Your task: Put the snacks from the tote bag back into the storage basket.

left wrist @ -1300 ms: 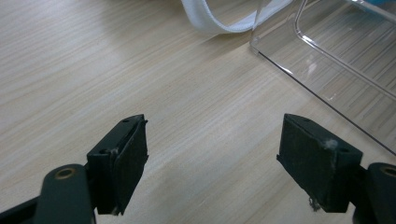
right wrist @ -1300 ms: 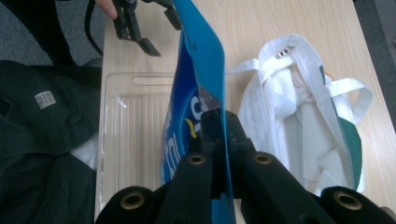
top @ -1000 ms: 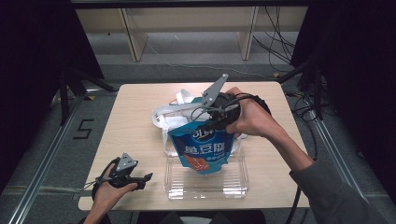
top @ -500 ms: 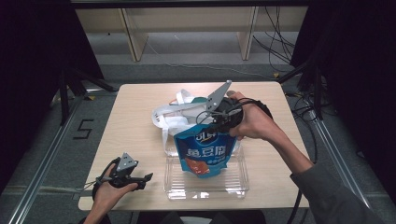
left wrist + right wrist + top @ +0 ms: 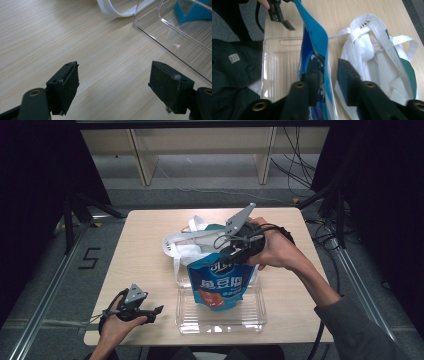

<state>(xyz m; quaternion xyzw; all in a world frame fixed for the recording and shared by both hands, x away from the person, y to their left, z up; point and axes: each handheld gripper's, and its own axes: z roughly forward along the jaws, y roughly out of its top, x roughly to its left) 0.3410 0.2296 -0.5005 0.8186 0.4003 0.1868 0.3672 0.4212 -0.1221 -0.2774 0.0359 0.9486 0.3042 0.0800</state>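
- right gripper point(image 5: 328, 75): jaws have just been opening; the top edge of the blue snack pouch point(image 5: 314, 42) stands between them. one pad lies against the pouch's face, the other stands clear with a gap showing, so no grip on it now.
- in the high view the right gripper point(image 5: 227, 254) sits at the pouch's top edge, the person's right hand point(image 5: 272, 247) wrapped around its body, grey plate tilted up toward the far side.
- blue snack pouch point(image 5: 218, 280): upright, leaning slightly, lower end inside the clear plastic tray point(image 5: 220, 320); orange patch near its bottom.
- clear plastic tray lies at the table's near edge, roughly centre.
- white tote bag point(image 5: 187, 242): slumped on the table just behind the pouch, touching it; green trim shows along one side in the right gripper view point(image 5: 387, 62).
- left gripper point(image 5: 113, 85): jaws wide apart, nothing between them, bare wooden table point(image 5: 62, 37) under them.
- in the high view the left gripper point(image 5: 157, 310) rests at the near left corner of the table in the left hand point(image 5: 117, 325), well apart from the tray, jaws pointing toward it.
- left gripper view: the tray's corner point(image 5: 175, 32) and a white strap point(image 5: 112, 10) of the tote ahead.
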